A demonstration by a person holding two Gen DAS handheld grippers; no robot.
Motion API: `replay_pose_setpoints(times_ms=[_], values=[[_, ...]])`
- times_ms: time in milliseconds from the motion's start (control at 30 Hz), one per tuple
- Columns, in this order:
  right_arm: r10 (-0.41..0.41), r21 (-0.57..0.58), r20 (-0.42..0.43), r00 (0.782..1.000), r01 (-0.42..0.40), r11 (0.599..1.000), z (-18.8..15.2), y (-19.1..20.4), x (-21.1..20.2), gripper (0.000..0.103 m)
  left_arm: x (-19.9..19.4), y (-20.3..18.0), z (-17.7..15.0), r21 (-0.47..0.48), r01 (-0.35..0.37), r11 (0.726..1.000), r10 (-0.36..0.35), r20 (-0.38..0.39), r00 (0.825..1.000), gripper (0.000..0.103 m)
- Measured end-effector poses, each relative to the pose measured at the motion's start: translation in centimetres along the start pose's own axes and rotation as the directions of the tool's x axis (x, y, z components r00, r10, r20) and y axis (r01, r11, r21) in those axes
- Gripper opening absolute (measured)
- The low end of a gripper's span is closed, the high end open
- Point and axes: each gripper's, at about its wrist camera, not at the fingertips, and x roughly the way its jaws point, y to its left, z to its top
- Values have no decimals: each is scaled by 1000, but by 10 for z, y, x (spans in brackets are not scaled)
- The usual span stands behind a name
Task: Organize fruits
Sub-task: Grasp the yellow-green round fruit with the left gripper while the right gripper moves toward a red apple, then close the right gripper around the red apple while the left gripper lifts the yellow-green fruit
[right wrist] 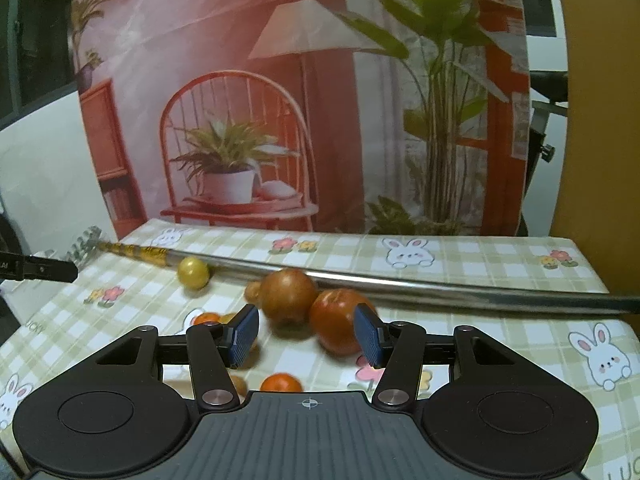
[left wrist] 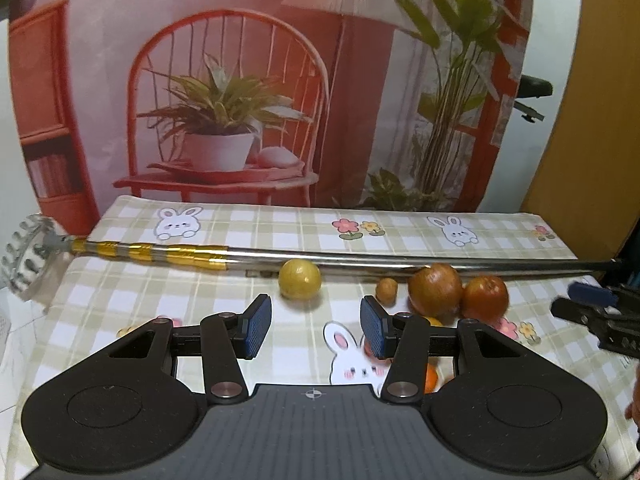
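Fruits lie on a checked bunny tablecloth (left wrist: 224, 280). A yellow round fruit (left wrist: 299, 279) (right wrist: 193, 273) sits against a metal rod. A brown apple (left wrist: 435, 289) (right wrist: 288, 295) touches a red-orange fruit (left wrist: 485, 298) (right wrist: 338, 321). A small brown fruit (left wrist: 386, 290) lies left of them. Small oranges (right wrist: 281, 383) (right wrist: 207, 318) lie near the right gripper. My left gripper (left wrist: 316, 327) is open and empty, short of the yellow fruit. My right gripper (right wrist: 306, 334) is open and empty, with the red-orange fruit just ahead of its right finger.
A long metal rod with gold tape (left wrist: 168, 253) (right wrist: 400, 286) lies across the table behind the fruit, with a toothed head (left wrist: 24, 254) at its left end. A printed backdrop (left wrist: 240, 80) stands behind the table. The right gripper shows at the left view's right edge (left wrist: 600, 312).
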Motion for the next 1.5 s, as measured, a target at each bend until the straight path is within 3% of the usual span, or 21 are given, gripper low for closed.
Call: replay_pose_setpoints(times_ms=[300,533,867,1100,1167,1233,1500], values=[[-9,12,-20,1000,9,1000,0,-13,28,50,102,7,14,-10,-22,1000,21,-89,996,52],[-3,50,-40,999,5,999,-4,-25,44,50,141,16,13,-49,-62,997,55,-133,990,52],[12,72,-49,999,-8,997,-10,-37,63,50,164,15,16,-39,-56,998,49,-160,986,51],[29,67,-45,999,-26,997,-15,-41,76,50,158,14,13,-3,-45,999,44,-161,986,50],[37,63,-26,999,-35,997,-16,-44,81,54,154,14,10,12,-38,999,39,-161,986,50],[44,63,4,999,-44,997,-18,-47,86,67,150,14,7,24,-30,999,34,-158,987,50],[63,40,22,998,-64,997,-28,-55,114,67,125,11,1,32,17,999,-12,-134,991,50]])
